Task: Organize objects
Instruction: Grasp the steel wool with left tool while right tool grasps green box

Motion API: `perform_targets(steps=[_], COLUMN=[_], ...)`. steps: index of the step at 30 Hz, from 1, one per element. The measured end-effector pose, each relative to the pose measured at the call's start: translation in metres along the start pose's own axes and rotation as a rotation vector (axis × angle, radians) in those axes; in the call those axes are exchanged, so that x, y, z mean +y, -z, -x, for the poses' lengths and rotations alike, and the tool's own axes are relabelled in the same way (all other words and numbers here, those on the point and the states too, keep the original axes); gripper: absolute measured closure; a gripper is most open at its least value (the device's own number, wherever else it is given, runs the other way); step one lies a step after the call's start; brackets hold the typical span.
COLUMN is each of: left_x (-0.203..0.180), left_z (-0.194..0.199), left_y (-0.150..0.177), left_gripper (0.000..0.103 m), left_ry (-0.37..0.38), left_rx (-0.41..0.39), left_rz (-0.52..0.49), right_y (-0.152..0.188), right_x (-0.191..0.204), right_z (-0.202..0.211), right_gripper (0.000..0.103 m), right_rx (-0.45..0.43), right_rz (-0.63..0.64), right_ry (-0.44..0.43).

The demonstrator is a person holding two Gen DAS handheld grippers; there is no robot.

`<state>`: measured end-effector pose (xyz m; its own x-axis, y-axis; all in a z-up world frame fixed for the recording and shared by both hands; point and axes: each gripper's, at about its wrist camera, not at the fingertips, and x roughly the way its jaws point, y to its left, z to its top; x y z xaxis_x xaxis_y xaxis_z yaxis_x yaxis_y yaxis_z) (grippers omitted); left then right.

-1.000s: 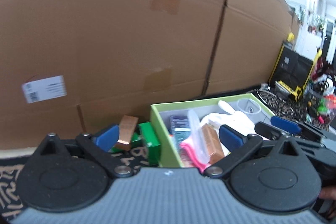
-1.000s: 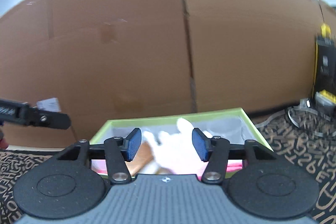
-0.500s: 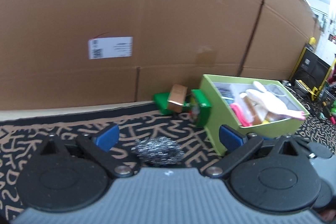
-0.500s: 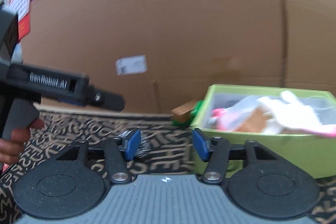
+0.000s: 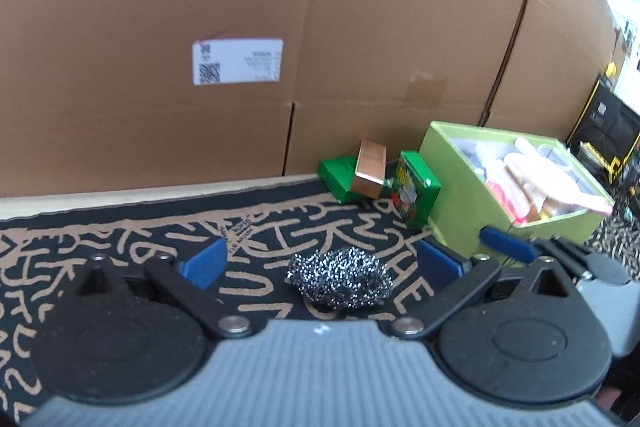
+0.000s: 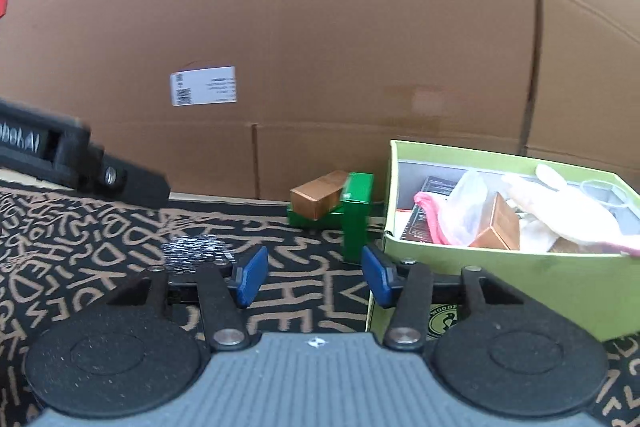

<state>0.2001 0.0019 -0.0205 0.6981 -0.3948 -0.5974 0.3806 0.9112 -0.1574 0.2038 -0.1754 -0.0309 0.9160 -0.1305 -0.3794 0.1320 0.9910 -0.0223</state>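
Observation:
A steel wool scrubber point(image 5: 340, 281) lies on the patterned mat, between the open fingers of my left gripper point(image 5: 320, 263); it also shows in the right wrist view point(image 6: 196, 251). My right gripper point(image 6: 314, 279) is open and empty, to the right of the scrubber and near the lime green box point(image 6: 500, 279). The box point(image 5: 452, 183) holds a pink-edged bag, a white glove, a copper box and other items. A copper box point(image 5: 370, 169) leans on green boxes point(image 5: 414, 189) beside it.
A tall cardboard wall point(image 5: 280, 27) with a white label stands behind the mat point(image 5: 100, 239). Black and yellow gear point(image 5: 604, 131) sits far right. The left gripper's body point(image 6: 72, 159) shows at the left of the right wrist view.
Both grippers have swung left and back from the green box. The scrubber has come into view and now sits between the left fingers. Both grippers stay open.

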Motion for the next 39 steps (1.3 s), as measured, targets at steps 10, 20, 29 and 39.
perform_targets(steps=[10, 20, 29, 39], left_x=[-0.004, 0.005, 0.018, 0.008], left_z=[-0.046, -0.064, -0.052, -0.063], left_y=[0.006, 0.009, 0.011, 0.011], left_gripper=[0.0, 0.052, 0.045, 0.053], left_ry=[0.05, 0.105, 0.041, 0.017], left_rx=[0.094, 0.15, 0.127, 0.13], left_rz=[0.008, -0.043, -0.095, -0.142], right_y=[0.003, -0.013, -0.026, -0.021], right_x=[-0.026, -0.006, 0.012, 0.004], right_z=[-0.011, -0.022, -0.081, -0.071], right_gripper=[0.046, 0.048, 0.056, 0.082], right_rx=[0.017, -0.01, 0.034, 0.049], right_rz=[-0.096, 0.019, 0.089, 0.063], right_ry=[0.108, 0.05, 0.1, 0.059])
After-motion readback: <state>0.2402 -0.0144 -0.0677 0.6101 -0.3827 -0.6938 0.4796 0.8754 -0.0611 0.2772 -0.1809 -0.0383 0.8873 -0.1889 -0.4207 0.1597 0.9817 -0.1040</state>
